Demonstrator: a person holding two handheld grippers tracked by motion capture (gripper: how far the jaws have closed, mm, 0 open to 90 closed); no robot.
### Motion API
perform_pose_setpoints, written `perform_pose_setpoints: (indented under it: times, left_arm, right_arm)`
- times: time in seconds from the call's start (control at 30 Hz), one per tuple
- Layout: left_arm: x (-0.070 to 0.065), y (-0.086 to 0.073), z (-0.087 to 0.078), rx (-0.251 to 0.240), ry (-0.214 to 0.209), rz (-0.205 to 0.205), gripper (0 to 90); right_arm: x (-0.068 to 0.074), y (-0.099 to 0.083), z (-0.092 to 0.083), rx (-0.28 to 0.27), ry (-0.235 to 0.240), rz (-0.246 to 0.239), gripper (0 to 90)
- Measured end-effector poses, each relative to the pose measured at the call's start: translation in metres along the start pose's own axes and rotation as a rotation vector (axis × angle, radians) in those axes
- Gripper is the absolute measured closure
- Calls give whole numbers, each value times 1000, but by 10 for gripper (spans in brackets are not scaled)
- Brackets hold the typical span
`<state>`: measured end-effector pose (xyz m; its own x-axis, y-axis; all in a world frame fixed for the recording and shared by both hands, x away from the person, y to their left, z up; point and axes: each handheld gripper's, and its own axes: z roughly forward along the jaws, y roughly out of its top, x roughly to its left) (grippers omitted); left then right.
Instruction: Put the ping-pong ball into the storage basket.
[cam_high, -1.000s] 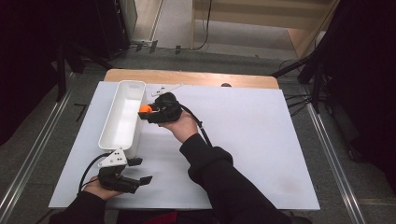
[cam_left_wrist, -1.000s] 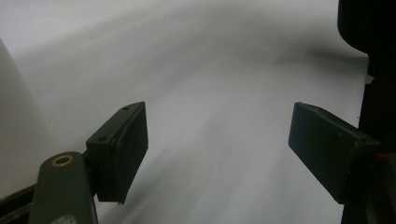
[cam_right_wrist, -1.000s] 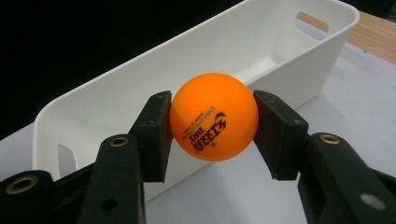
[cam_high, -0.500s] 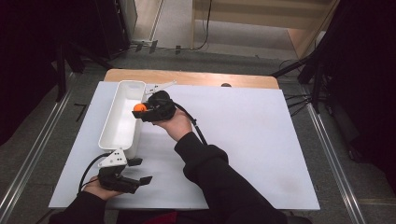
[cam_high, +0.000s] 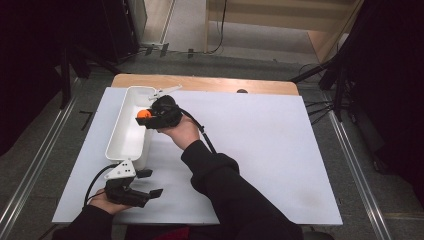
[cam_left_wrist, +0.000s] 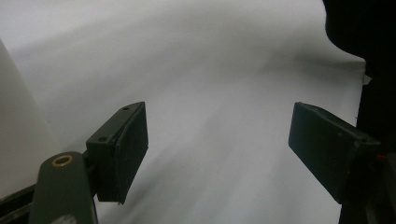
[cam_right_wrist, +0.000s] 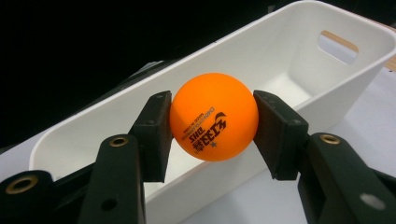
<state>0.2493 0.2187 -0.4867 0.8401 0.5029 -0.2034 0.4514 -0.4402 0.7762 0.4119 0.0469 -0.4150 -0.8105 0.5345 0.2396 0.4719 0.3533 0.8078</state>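
Holding item one: right gripper (cam_right_wrist: 214, 123), centre of the right gripper view, jaws clamped on an orange ball (cam_right_wrist: 214, 116) across its widest part, one pad on each side, printed lettering facing the camera. In the high view the same gripper (cam_high: 150, 116) sits upper left of centre, with the ball (cam_high: 144, 114) at the inner edge of the white bin (cam_high: 122, 145) — whether directly over the bin's hollow or just at its rim cannot be told.

Ball — judged light, hollow, thin-walled and smooth: it will roll and bounce if let go from any height, and may squirt out if pinched off-centre. Best hold is as shown, pads square on the equator, with modest pressure.

Bin — long, white, rigid-looking plastic, cut-out handle at its far end, interior bare where visible.

Left gripper (cam_high: 131, 192), lower left of the high view, lies on the white sheet (cam_high: 280, 150) just below the bin's near end; in the left gripper view its jaws stand wide apart with nothing between them.
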Motion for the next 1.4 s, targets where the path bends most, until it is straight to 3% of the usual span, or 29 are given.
perform_pose_setpoints:
  times: [0.47,1.4]
  left_arm:
    - [0,0,0,-3,-4,1,203]
    - [0,0,-1,-3,-6,5,203]
  right_arm:
    - [9,8,17,-1,4,-7,484]
    - [10,8,36,-2,-22,-16,483]
